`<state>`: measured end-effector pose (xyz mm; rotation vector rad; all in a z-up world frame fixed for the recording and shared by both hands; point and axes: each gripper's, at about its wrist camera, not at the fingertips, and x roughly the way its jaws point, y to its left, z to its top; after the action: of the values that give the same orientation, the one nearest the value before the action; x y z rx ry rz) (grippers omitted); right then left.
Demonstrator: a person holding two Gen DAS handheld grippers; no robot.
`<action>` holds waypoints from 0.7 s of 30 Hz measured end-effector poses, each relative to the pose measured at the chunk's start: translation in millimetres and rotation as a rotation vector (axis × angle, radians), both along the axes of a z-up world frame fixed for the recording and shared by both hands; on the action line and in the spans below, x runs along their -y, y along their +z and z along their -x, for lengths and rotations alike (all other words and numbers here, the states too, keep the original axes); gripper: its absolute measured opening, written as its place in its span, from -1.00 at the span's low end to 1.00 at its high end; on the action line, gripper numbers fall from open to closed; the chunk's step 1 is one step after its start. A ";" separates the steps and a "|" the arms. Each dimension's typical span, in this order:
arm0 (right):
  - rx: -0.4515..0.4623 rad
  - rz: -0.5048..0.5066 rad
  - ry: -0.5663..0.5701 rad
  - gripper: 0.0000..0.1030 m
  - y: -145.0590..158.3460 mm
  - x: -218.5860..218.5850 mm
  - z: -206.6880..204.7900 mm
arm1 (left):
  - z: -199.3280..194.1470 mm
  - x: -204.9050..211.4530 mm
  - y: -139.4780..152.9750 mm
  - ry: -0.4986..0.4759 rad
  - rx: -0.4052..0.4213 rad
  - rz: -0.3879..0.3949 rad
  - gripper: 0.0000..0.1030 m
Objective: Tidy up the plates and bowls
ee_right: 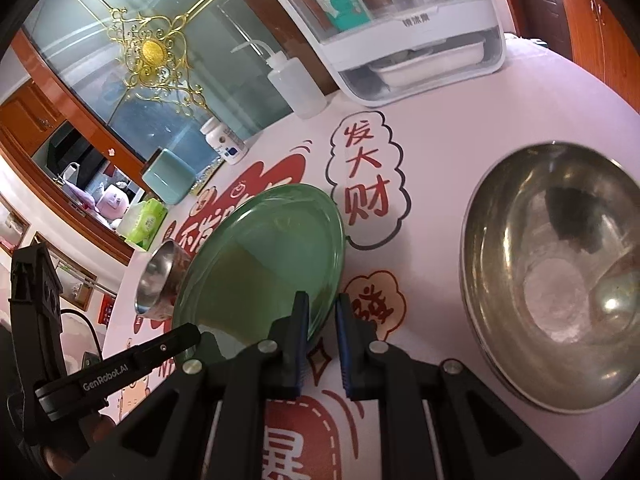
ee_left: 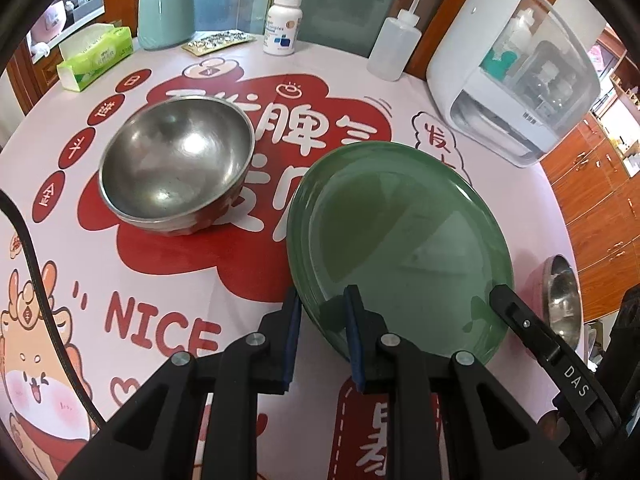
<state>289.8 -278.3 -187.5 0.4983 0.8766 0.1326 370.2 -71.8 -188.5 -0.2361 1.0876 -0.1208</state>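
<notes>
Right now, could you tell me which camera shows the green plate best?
The left wrist view: the green plate fills the middle, nearly its whole face visible, both claws clamped on its near rim. The right wrist view shows it foreshortened, its near edge hidden behind the fingers.

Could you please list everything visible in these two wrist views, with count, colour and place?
Green plate: one, green, mid-table, near rim gripped from both sides.
Steel bowls: two, silver; one left of the plate, one right of it.
Tissue pack: one, green and white, far left.
Teal container: one, far edge.
Pill bottle: one, white, far edge.
Squeeze bottle: one, translucent white, far edge.
Cabinet: one, white with clear cover, bottles inside, far right.
Tablecloth: one, pink with red print.
Left gripper: black, jaws shut on the plate rim.
Right gripper: black, likewise.
</notes>
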 end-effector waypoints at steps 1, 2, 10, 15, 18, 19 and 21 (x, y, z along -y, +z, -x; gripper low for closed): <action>0.003 -0.003 0.000 -0.75 2.4 0.0 0.9 | 2.7 -0.2 3.6 -0.001 0.006 0.001 -0.62; 0.007 -0.005 -0.001 -0.75 5.5 -0.2 2.8 | 4.5 0.1 6.4 -0.001 0.010 0.001 -0.62; 0.049 -0.009 -0.003 -0.75 32.9 -1.4 21.4 | 25.9 -1.2 36.2 -0.015 0.044 0.012 -0.62; 0.071 -0.004 0.000 -0.75 50.2 -2.9 36.4 | 42.0 -1.6 55.7 -0.024 0.076 0.011 -0.62; 0.082 -0.006 0.001 -0.75 58.9 -3.0 45.7 | 52.2 -1.8 65.4 -0.032 0.090 0.013 -0.62; 0.086 -0.007 0.001 -0.75 61.7 -3.0 48.8 | 57.4 -1.8 69.0 -0.035 0.093 0.014 -0.62; 0.095 -0.007 0.001 -0.75 67.8 -3.4 56.5 | 64.3 -1.8 73.4 -0.044 0.097 0.010 -0.62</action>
<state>233.3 -274.9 -119.7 0.4941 0.7838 0.1591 306.0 -70.0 -115.1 -0.2137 0.9965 -0.1756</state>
